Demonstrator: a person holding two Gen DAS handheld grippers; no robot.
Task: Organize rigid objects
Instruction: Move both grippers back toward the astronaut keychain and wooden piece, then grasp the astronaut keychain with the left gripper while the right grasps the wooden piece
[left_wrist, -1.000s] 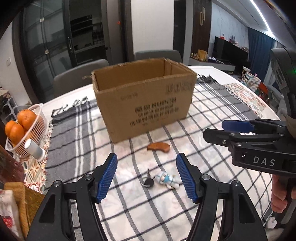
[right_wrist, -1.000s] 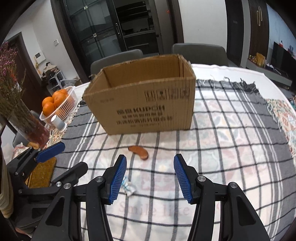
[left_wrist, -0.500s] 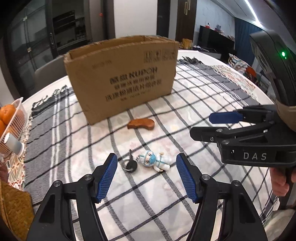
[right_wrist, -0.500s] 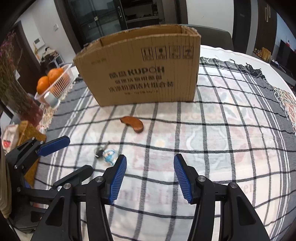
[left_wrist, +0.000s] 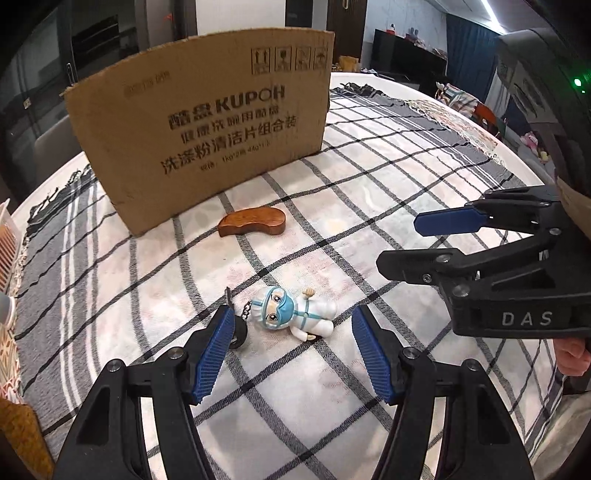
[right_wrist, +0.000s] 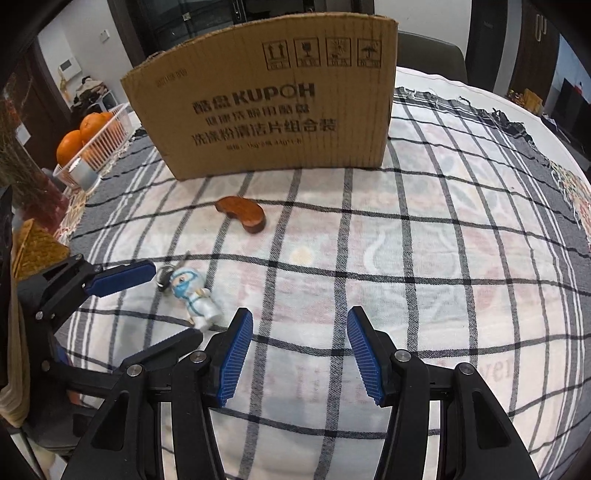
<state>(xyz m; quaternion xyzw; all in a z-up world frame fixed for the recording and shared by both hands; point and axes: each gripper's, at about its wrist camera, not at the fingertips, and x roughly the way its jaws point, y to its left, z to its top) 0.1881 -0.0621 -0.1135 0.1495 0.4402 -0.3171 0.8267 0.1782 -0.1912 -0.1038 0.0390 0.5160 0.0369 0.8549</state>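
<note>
White figurine keychain (left_wrist: 295, 312) on checked cloth (left_wrist: 369, 192), between parted left hand-held gripper (left_wrist: 293, 349), right hand-held gripper (right_wrist: 300, 352) parted, empty.

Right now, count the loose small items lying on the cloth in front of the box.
2. The figurine keychain lies nearest, between the left gripper's open jaws. The brown wooden piece lies farther back, close to the cardboard box. The box may hide others.
</note>
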